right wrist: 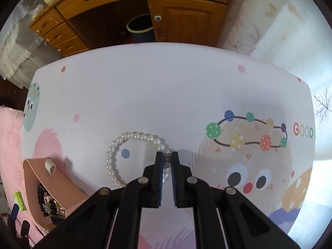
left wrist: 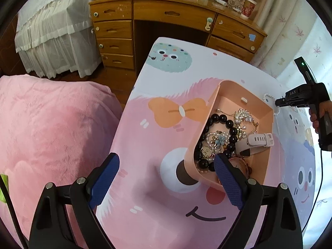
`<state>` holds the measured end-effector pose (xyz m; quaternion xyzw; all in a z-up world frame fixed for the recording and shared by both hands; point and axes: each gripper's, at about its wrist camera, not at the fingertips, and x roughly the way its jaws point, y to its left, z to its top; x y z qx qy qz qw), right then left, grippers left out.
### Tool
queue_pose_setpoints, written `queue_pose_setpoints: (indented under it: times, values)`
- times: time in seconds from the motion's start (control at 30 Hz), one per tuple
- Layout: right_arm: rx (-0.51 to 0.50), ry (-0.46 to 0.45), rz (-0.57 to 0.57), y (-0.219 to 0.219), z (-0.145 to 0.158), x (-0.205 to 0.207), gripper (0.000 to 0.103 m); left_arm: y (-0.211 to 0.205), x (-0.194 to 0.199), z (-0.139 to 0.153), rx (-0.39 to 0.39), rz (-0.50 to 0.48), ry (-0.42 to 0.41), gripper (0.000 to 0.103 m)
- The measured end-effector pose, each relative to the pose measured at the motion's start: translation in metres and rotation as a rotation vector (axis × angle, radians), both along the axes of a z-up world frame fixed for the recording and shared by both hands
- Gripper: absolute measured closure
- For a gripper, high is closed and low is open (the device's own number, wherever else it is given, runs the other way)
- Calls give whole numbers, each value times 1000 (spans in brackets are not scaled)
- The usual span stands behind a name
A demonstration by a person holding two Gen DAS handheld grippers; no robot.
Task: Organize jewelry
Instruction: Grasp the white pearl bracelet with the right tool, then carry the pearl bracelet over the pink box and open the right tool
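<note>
A pink open box (left wrist: 209, 112) sits on the cartoon-print table (left wrist: 161, 108) and holds a black bead bracelet (left wrist: 226, 124), a pale pink watch (left wrist: 257, 141), a silver hair comb (left wrist: 242, 115) and other jewelry. My left gripper (left wrist: 166, 180) is open, its right finger at the box's near edge. In the right wrist view, my right gripper (right wrist: 167, 155) is shut on a white pearl bracelet (right wrist: 116, 145) that lies on the table beside the box (right wrist: 35, 170). The right gripper also shows in the left wrist view (left wrist: 280, 102).
A wooden desk (left wrist: 172, 12) with drawers stands beyond the table, cluttered on top. A pink plush blanket (left wrist: 51, 134) lies left of the table. A dark bin (right wrist: 141, 29) sits under the desk. A curtain (left wrist: 290, 37) hangs at the right.
</note>
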<state>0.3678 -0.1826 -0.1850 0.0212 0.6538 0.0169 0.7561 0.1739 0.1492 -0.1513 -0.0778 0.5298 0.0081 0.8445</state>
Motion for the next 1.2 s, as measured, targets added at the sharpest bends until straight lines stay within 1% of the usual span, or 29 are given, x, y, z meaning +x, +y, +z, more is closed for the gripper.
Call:
queue_pose_setpoints:
  times: [0.07,0.13,0.23,0.33,0.4,0.47,0.57,0.63,0.73,0.77,0.83,0.9,1.0,1.07,1.2]
  values:
    - [2,-30,-19,-2,2,-5,96,0,-4,-2,2,-14,7,12]
    - [33,-40,-47,-5,5,-10,96,-1,-7,-4,19,-29,16,12]
    - [62,-61,-61,-2,20,-21,96,1,-16,-5,53,-47,16,12]
    - [96,-96,-49,7,45,-31,96,6,-26,-4,48,-51,15,12]
    - [153,-128,-49,14,67,-41,96,8,-30,-1,40,-52,23,12]
    - [189,-156,-49,20,86,-53,96,10,-36,5,31,-58,31,12]
    - [234,-203,-39,31,112,-73,96,15,-46,19,26,-71,21,12]
    - [251,-241,-12,44,131,-87,96,18,-54,30,45,-76,8,12]
    - [283,-273,23,59,152,-105,96,25,-68,50,125,-67,-31,12]
    - [304,-286,35,66,160,-113,96,28,-72,55,140,-65,-37,12]
    - [331,-301,58,76,167,-124,96,35,-79,67,162,-54,-41,12]
    - [359,-325,94,90,172,-138,96,41,-85,80,161,-44,-62,12]
    - [380,-364,159,117,175,-156,96,49,-87,95,140,-32,-81,12]
    - [378,-405,224,138,178,-167,96,52,-87,106,138,-21,-100,12]
    - [367,-424,328,171,174,-178,95,51,-92,133,143,-6,-146,12]
